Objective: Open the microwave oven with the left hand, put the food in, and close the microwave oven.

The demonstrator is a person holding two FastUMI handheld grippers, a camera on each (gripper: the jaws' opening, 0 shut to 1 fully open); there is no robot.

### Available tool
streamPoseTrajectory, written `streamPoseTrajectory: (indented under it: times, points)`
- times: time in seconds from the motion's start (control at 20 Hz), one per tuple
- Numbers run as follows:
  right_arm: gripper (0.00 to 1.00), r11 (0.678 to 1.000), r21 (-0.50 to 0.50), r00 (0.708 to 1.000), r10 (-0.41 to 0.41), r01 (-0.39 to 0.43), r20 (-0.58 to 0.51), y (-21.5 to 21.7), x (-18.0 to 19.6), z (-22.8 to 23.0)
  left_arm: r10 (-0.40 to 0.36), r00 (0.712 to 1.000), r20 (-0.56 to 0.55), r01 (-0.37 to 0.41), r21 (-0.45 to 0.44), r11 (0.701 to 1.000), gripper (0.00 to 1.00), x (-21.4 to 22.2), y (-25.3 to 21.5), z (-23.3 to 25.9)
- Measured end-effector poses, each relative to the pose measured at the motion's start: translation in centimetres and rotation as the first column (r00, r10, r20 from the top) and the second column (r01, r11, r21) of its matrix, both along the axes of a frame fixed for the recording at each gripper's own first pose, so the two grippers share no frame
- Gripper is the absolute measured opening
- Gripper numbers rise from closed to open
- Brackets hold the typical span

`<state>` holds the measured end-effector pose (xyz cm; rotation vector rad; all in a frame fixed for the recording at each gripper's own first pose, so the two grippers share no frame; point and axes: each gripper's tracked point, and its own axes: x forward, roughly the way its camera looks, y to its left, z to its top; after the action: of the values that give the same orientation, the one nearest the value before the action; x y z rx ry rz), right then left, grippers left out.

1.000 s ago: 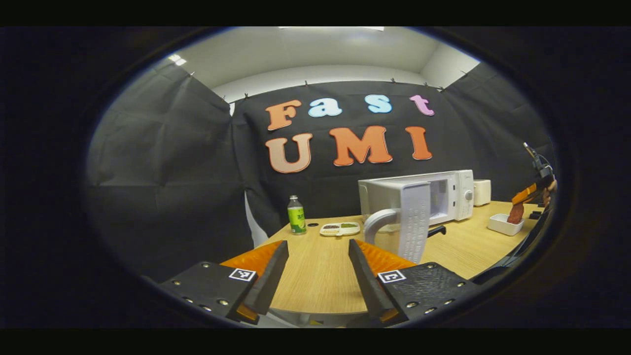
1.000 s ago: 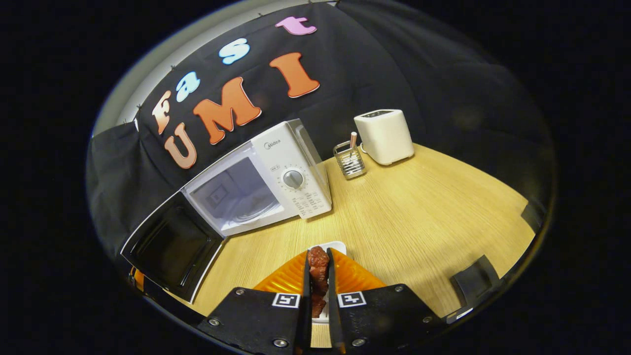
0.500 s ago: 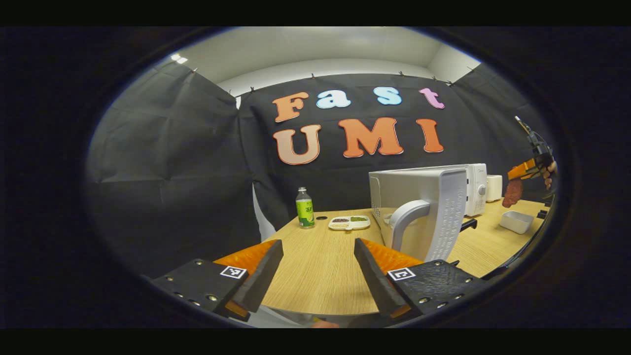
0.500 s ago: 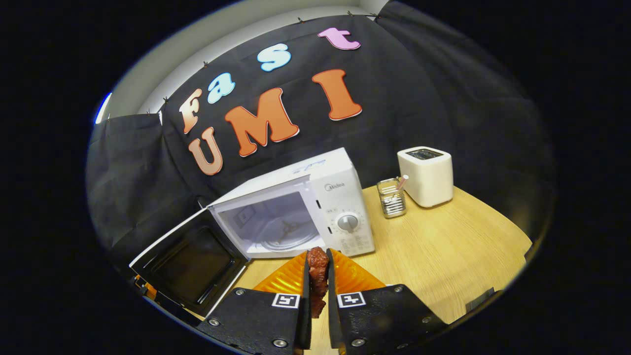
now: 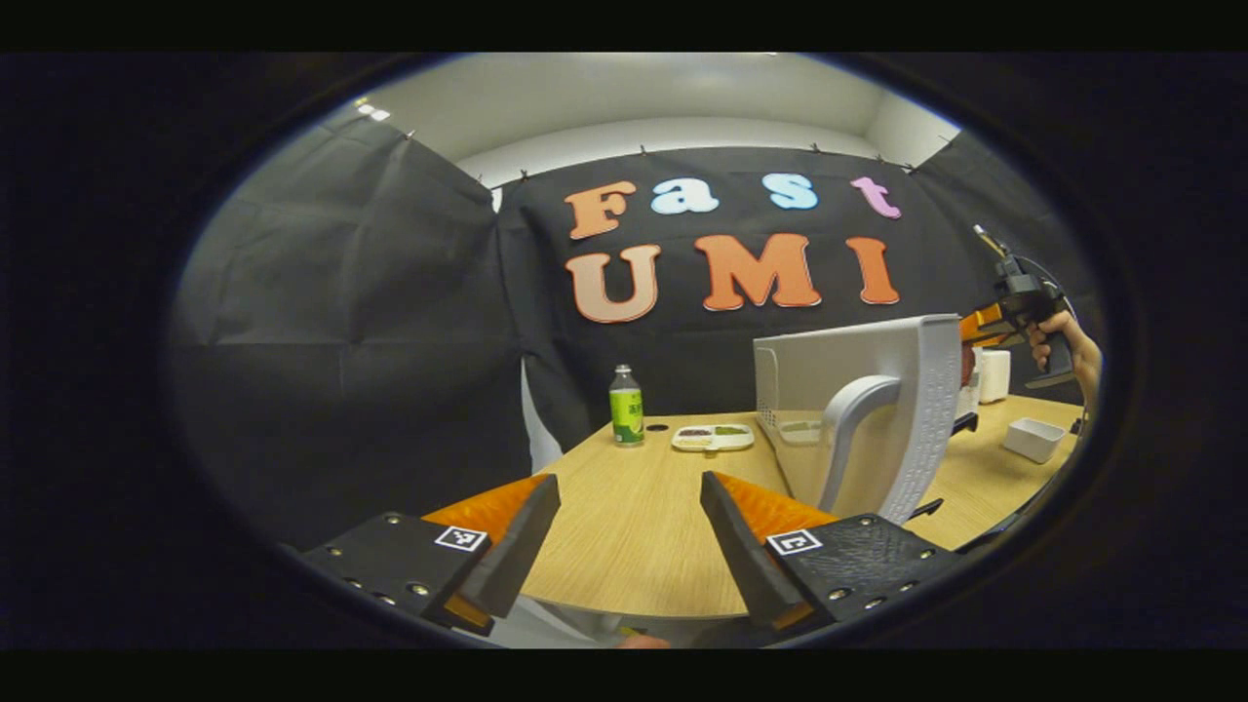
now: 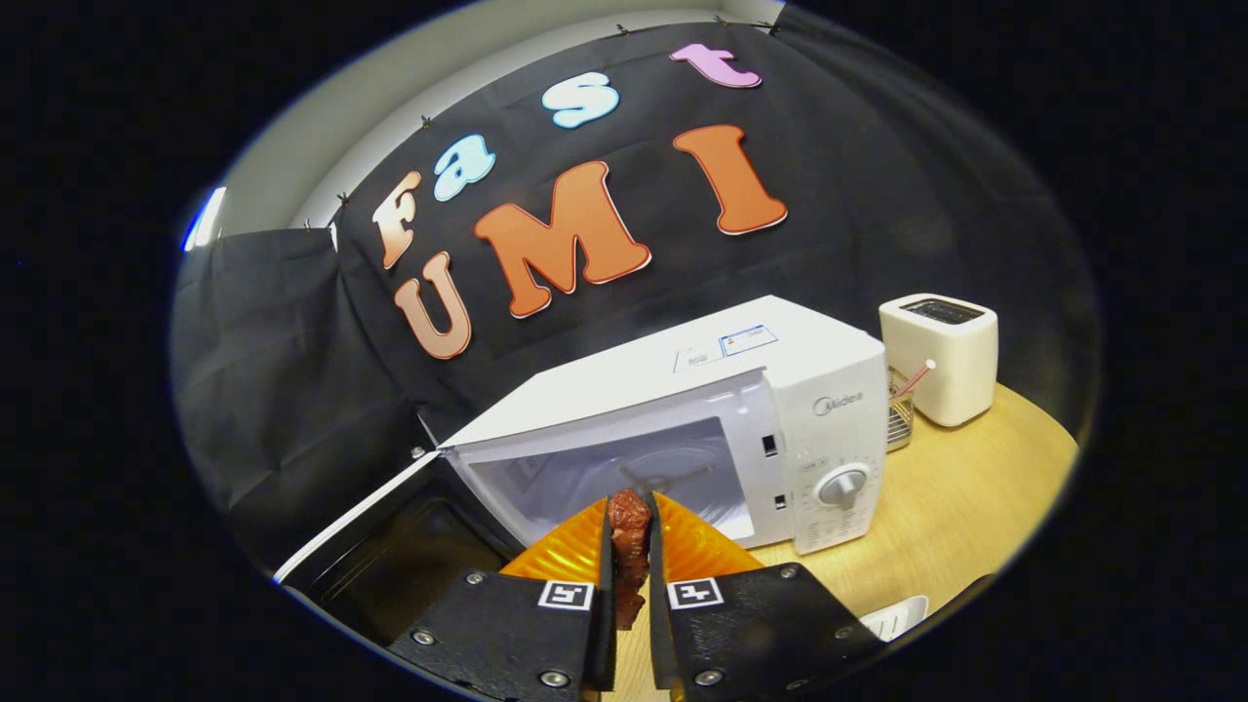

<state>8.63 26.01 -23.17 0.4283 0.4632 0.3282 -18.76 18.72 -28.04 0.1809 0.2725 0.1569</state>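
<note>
— Right, where's the food?

— Clamped between both fingers of my right gripper (image 6: pixel 625 585), a reddish chunk of food (image 6: pixel 628 546) held upright just in front of the microwave oven (image 6: pixel 721 429). Cavity mouth is straight ahead, glass turntable (image 6: pixel 673 473) visible inside.

— Door?

— Door (image 6: pixel 390 531) swung wide, lying out to the left in the right gripper view. In the left gripper view I see its outer face and the pale handle (image 5: pixel 858 429) just beyond my right-hand finger. Left gripper (image 5: pixel 624 546) is spread wide, holding nothing, apart from the handle, hovering over the tabletop (image 5: pixel 634 507).

— So which step?

— Opening looks done; I judge we're on the put-in step. Food is not yet past the cavity lip.

— Next move?

— Carry the right gripper forward through the opening, low enough to clear the top edge, set the food onto the turntable, then part the fingers and back out. Left should wait by the door, ready to push it shut.

— Anything else around?

— White dish (image 5: pixel 1033 439) on the tabletop to the right, toaster (image 6: pixel 941 356) beyond the microwave oven, green bottle (image 5: pixel 626 405) and a divided tray (image 5: pixel 712 437) far side.
</note>
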Motion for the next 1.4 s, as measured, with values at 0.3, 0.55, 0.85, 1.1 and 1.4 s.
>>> streamPoseTrajectory:
  times: [0.3,0.55,0.85,1.1,1.4]
  points:
    - [0.13,0.992,0.09,0.996,-0.081,0.084,-0.03,3.9,5.0,-3.3,0.049,0.999,-0.01,-0.049,0.001,0.999,0.88,-0.6,2.4,-0.9]
    - [0.13,0.967,0.167,0.981,-0.183,0.19,-0.061,5.0,8.4,-5.7,0.091,0.996,-0.022,-0.092,-0.003,0.996,0.88,-1.2,4.0,-1.6]
    - [0.13,0.922,0.263,0.958,-0.263,0.284,-0.115,6.5,10.5,-8.2,0.109,0.994,-0.033,-0.109,-0.002,0.994,0.89,-1.5,4.4,-1.9]
    - [0.13,0.884,0.329,0.942,-0.294,0.331,-0.16,8.5,12.0,-10.7,0.109,0.993,-0.037,-0.109,0.009,0.994,0.88,-1.7,4.3,-1.8]
    - [0.15,0.844,0.344,0.911,-0.378,0.412,-0.165,8.0,13.4,-12.2,0.118,0.992,-0.049,-0.118,0.01,0.993,0.88,-2.3,4.3,-1.9]
